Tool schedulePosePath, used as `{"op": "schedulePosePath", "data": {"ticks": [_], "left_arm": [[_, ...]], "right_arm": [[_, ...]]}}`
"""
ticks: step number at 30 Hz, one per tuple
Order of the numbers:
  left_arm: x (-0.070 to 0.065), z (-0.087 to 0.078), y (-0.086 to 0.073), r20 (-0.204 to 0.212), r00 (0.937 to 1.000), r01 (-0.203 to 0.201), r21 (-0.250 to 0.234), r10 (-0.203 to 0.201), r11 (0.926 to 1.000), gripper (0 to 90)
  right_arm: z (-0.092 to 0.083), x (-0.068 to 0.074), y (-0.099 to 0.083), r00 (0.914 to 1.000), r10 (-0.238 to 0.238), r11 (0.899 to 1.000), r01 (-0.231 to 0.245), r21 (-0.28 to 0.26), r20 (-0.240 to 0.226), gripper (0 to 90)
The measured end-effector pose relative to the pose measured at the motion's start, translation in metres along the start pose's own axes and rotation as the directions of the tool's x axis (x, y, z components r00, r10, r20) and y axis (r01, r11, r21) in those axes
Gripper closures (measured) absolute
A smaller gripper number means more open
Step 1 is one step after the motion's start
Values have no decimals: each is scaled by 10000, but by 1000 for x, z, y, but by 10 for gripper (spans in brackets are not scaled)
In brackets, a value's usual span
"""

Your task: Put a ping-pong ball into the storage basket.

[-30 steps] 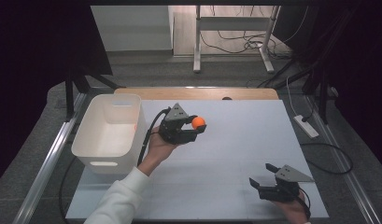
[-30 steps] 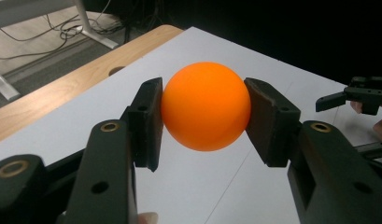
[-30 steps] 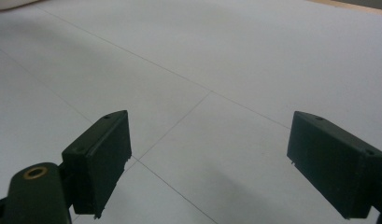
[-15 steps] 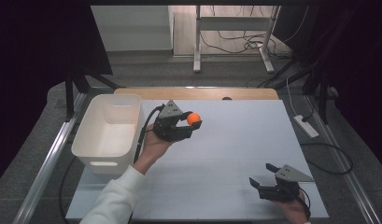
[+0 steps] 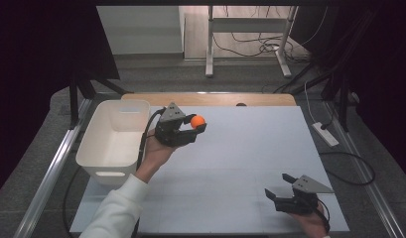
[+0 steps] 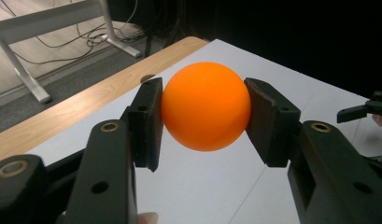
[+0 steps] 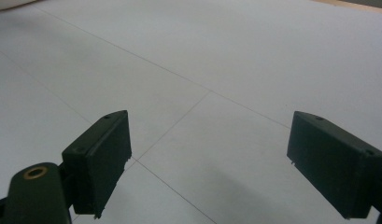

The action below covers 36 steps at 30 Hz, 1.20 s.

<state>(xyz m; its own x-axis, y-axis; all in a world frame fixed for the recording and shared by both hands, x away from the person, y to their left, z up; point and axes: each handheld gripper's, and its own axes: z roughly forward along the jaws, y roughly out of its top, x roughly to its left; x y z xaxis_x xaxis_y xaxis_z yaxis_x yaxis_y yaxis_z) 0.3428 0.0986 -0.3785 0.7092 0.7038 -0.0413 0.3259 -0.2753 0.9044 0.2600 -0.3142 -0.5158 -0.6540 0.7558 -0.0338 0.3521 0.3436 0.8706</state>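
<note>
The left gripper (image 5: 194, 130) holds an orange ball (image 5: 197, 121) clear above the white desk (image 5: 250, 148), its fingers (image 6: 146, 121) clamped on the ball's two sides; in the left gripper view the ball (image 6: 206, 106) sits squarely between the pads, touching both. The ball hangs just right of the white bin (image 5: 113, 141), which stands at the desk's left edge and looks empty as far as the high view shows. The right gripper (image 5: 285, 201) rests low at the desk's near right corner, well apart from the ball; its fingers (image 7: 102, 158) stand wide apart with nothing between them.

Judged from this, the pick is done: the ball is off the desk and securely held. What seems left is the carry over the bin's rim and the release inside; the ball is not yet above the bin.

Against the earlier frames, the left hand has drifted a little toward the far side of the desk and slightly up, taking the ball with it; the grip looks unchanged; the right gripper and the bin lie where they were.
</note>
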Motion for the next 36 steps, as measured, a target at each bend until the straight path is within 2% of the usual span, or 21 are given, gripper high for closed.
{"op": "schedulePosePath", "data": {"ticks": [20,30,36], "left_arm": [[23,-22,-2,-696,9971,308,-234,-324,9993,502],[35,-30,-4,-1032,9932,521,-275,-546,9983,502],[44,-35,-6,-1326,9888,652,-297,-686,9974,502]], "right_arm": [[0,-1,0,10000,24,10000,-24,-6,46,136],[0,-1,0,10000,31,10000,-31,-16,31,136],[0,-1,0,10000,17,10000,-17,7,58,136]]}}
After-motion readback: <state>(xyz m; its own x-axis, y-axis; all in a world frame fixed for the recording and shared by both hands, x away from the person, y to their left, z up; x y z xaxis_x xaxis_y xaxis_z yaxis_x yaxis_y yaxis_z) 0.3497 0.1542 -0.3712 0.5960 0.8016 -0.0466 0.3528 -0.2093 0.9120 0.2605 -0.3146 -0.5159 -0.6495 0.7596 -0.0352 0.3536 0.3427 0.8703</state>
